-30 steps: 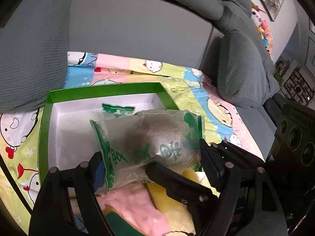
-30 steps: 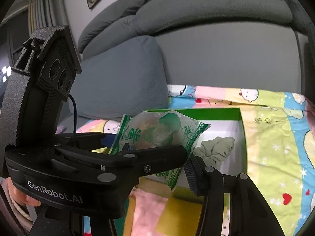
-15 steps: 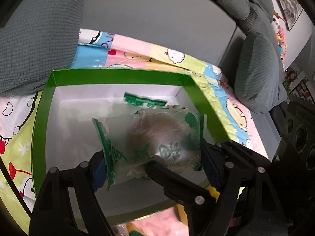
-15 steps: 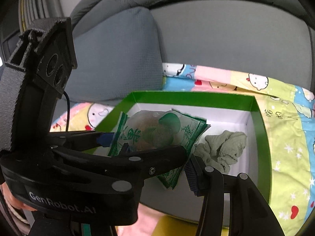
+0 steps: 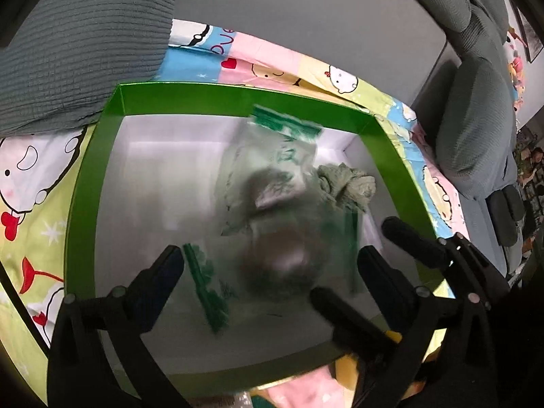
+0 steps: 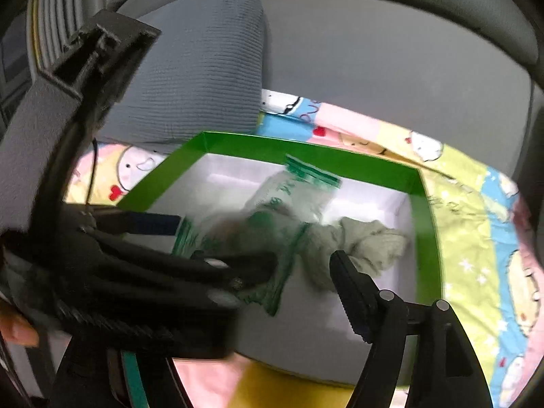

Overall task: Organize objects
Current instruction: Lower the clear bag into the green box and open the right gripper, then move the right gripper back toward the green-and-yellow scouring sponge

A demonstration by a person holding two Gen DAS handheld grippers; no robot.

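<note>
Black plastic fingers of the left gripper (image 5: 268,268) stand wide apart over the box (image 5: 85,176), with a blurred snack bag (image 5: 282,255) in the gap between them. Whether either pad touches the bag I cannot tell, because the bag is smeared by motion. The bag is clear with green print and a green sealed edge, and something brown shows through it. It sits inside the box, near the middle.

A second bag (image 5: 285,142) of the same kind lies further in, near the box's far wall. Just right of the bags, also inside the box, lies a crumpled pale green cloth (image 5: 350,183).

The right gripper (image 6: 299,268) is over the box too. Its right finger is clear in view, well apart from the left one, which is mostly hidden behind the other gripper's body. Nothing shows pinched between them, so it looks open. From that side the cloth (image 6: 367,241) is just beyond the right finger.

The box has bright green walls and a white floor. It rests on a cartoon blanket (image 5: 34,183) in yellow, pink and blue, which covers a grey sofa (image 5: 306,27). A grey cushion (image 5: 78,40) presses against the box's far left corner, and another cushion (image 5: 476,122) stands well off to the box's right.
</note>
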